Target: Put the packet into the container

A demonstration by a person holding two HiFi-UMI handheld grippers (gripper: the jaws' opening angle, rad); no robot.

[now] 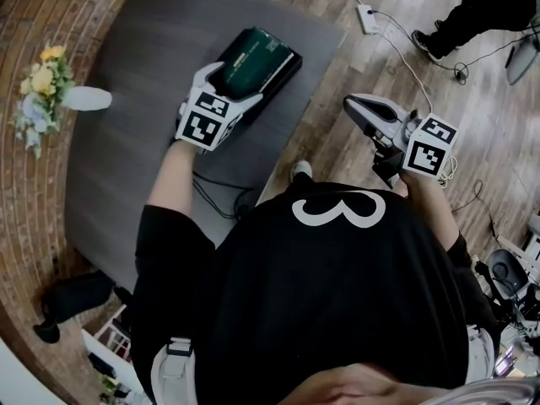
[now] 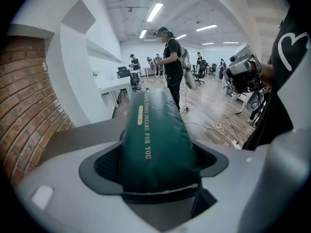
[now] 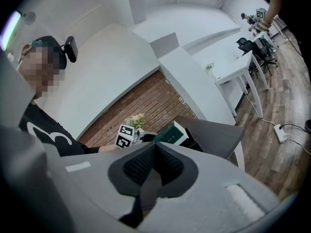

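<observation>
A dark green packet [image 1: 253,57] with gold print is clamped between the jaws of my left gripper [image 1: 226,87]. In the head view it is held over a black container [image 1: 283,76] on the grey table [image 1: 126,159]. The left gripper view looks along the packet [image 2: 154,135], which fills the gap between the black pads. My right gripper [image 1: 364,112] is off the table's right side over the wooden floor, jaws shut with nothing between them. In the right gripper view the packet [image 3: 171,133] and container show far off on the table.
A white vase of flowers [image 1: 46,91] lies at the table's left edge by the brick wall. A power strip [image 1: 368,17] and cables lie on the wooden floor [image 1: 472,142] to the right. Another person's legs [image 1: 472,15] show at top right.
</observation>
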